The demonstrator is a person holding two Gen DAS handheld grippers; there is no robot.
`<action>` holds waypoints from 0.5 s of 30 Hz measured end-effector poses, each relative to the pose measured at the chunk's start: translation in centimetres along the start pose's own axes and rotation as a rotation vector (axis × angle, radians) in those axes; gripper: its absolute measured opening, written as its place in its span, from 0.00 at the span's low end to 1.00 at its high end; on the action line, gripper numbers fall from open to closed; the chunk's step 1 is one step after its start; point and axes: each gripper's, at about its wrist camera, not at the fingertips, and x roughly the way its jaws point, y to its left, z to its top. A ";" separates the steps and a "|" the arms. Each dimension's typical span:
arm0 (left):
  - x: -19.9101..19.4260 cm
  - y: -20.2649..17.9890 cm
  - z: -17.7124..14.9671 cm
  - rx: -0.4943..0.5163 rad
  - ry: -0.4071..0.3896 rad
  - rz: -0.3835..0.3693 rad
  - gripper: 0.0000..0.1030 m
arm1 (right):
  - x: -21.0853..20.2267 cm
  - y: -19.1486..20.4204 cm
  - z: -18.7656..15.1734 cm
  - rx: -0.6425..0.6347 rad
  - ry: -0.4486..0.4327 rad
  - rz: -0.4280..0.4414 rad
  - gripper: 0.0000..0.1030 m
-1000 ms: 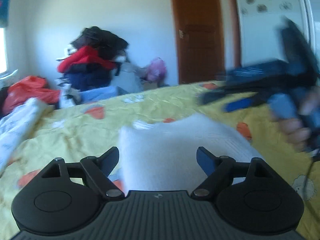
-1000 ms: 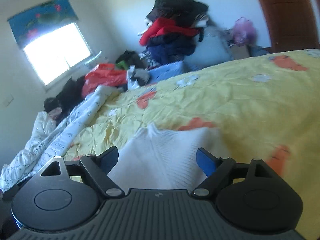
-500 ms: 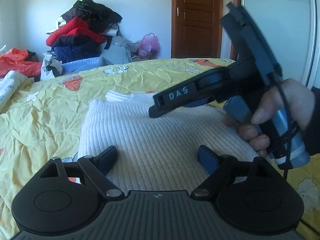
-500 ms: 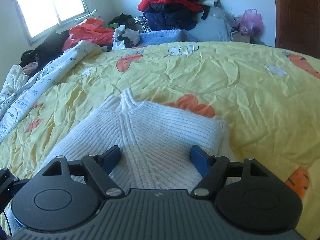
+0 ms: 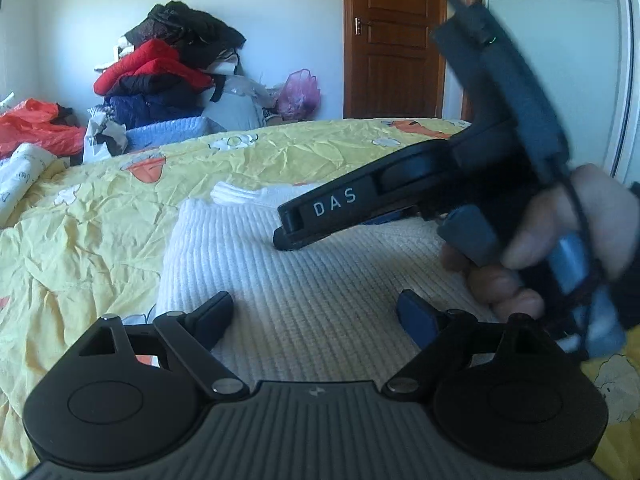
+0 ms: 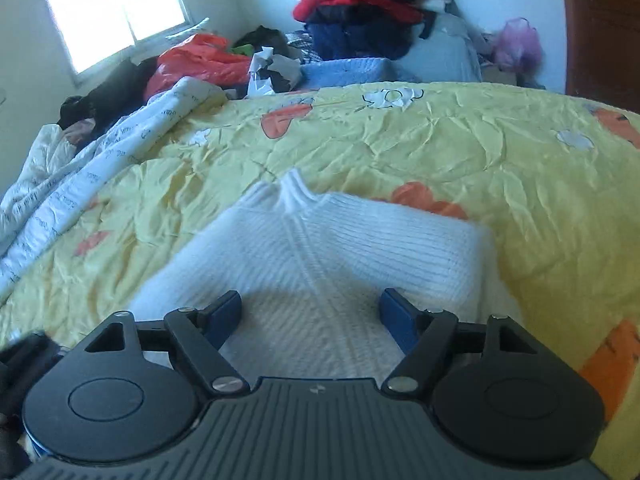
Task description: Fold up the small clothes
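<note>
White knit sweater (image 6: 360, 240): flat on the yellow quilt (image 6: 480, 140), collar toward 12 o'clock in the right wrist view, hem end under the camera at 6. Looks already narrowed into a neat block, with straight edges at 9 and 3 o'clock. Probably sleeves turned in, though cannot tell from here.

Left gripper (image 5: 320, 312): jaws wide apart, nothing between the pads but open air, knit surface just below. Held low and angled down over the near left part of the garment, likely so the fingers can drop onto the hem edge on that side.

Right gripper (image 6: 312, 308): jaws also apart, a little narrower, gripping nothing; ribbed fabric visible between and beneath the blue pads. Whether the tips touch the cloth: cannot tell. In the left wrist view, enters from 3 o'clock, carried by a hand (image 5: 560, 240), nose pointing toward 9 and hovering close over the middle of the sweater.

Both tools side by side over the near end, one toward each corner. Reads as lining up for a two-point pinch, so the hem can be lifted evenly and carried toward the collar at 12 o'clock without skewing.

Needs both sets of fingers lower and closed on the edge first. Risk: thick knit bunching, or catching only the top layer.

Around the bed: clothes pile (image 5: 168, 72) at 11 o'clock, wooden door (image 5: 394, 40) at 1, bright window (image 6: 116, 4) at 10 in the right view. Well apart from the work, no bearing on it.
</note>
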 end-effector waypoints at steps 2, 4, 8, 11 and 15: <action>0.2 -0.4 0.0 0.014 -0.015 0.013 0.87 | 0.6 -1.1 0.7 0.036 0.014 0.006 0.71; 0.1 -0.6 0.0 0.023 -0.037 0.026 0.87 | 1.1 -0.6 1.0 0.008 0.030 -0.019 0.72; -4.5 0.5 -1.0 0.006 -0.171 0.050 0.88 | -2.8 -0.2 0.2 0.047 -0.052 -0.033 0.72; -9.3 1.6 -3.9 0.065 -0.275 0.086 0.88 | -8.8 -2.0 -1.8 0.154 -0.145 0.065 0.70; -11.0 3.2 -7.5 0.077 -0.165 0.094 0.88 | -13.2 -4.1 -5.4 0.235 -0.089 0.167 0.44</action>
